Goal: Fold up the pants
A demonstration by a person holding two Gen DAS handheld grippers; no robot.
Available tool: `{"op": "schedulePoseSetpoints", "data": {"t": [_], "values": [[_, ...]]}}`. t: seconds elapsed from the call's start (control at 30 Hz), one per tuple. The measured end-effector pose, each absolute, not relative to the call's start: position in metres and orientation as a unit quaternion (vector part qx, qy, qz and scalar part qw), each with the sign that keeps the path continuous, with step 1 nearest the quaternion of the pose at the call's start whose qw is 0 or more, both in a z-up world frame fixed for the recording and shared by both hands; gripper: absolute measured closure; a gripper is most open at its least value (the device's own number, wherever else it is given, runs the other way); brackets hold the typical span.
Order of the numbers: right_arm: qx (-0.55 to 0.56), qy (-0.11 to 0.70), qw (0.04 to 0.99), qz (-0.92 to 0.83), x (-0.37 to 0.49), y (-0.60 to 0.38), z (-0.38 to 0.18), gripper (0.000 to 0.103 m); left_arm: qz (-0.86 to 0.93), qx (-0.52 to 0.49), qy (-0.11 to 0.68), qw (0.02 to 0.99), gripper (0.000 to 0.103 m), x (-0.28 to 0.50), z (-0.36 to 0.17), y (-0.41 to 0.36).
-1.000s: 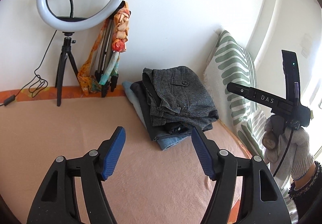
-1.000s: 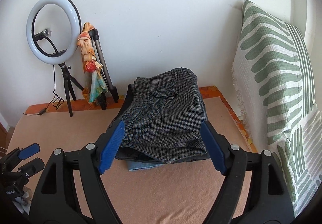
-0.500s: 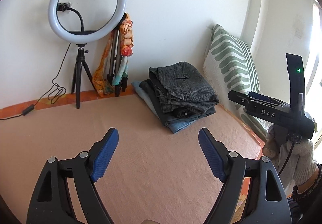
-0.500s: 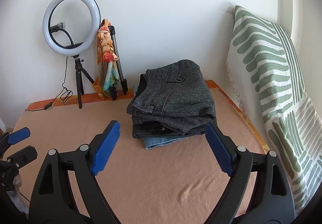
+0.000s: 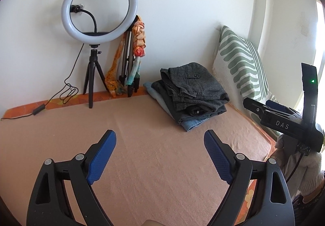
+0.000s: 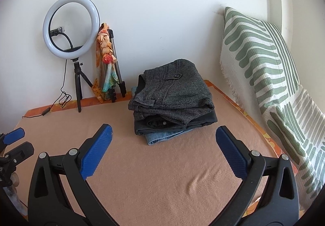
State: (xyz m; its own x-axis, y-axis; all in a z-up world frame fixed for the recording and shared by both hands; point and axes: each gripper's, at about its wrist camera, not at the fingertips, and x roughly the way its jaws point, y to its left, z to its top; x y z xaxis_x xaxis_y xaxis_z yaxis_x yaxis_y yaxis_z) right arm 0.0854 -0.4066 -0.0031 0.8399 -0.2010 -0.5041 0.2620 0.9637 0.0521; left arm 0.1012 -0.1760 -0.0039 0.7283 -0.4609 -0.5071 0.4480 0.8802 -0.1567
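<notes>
A stack of folded pants (image 5: 191, 92) lies at the far right of the peach blanket (image 5: 142, 165): grey tweed pants (image 6: 172, 92) on top, dark pants under them, blue jeans (image 6: 162, 136) at the bottom. My left gripper (image 5: 160, 144) is open and empty, held above the blanket well short of the stack. My right gripper (image 6: 163, 140) is open and empty, just in front of the stack. The right gripper's body (image 5: 284, 120) shows at the right edge of the left wrist view, in a gloved hand.
A ring light on a tripod (image 5: 97, 21) and a second tripod with a colourful scarf (image 5: 134, 59) stand against the back wall. A green-patterned pillow (image 6: 264, 75) leans along the right side. A cable (image 5: 67, 94) trails at the back left.
Both grippers have pulled back from the stack and stayed open. The stack now looks smaller and farther away in both views.
</notes>
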Motion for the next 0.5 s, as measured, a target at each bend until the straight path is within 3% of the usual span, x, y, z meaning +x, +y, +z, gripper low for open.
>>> {"op": "schedulePoseSetpoints", "data": {"t": [0.5], "values": [[0.069, 0.253, 0.957, -0.124, 0.087, -0.406, -0.014, 0.0, -0.233, -0.023, 0.285, 0.929, 0.011, 0.098, -0.011, -0.165]]}}
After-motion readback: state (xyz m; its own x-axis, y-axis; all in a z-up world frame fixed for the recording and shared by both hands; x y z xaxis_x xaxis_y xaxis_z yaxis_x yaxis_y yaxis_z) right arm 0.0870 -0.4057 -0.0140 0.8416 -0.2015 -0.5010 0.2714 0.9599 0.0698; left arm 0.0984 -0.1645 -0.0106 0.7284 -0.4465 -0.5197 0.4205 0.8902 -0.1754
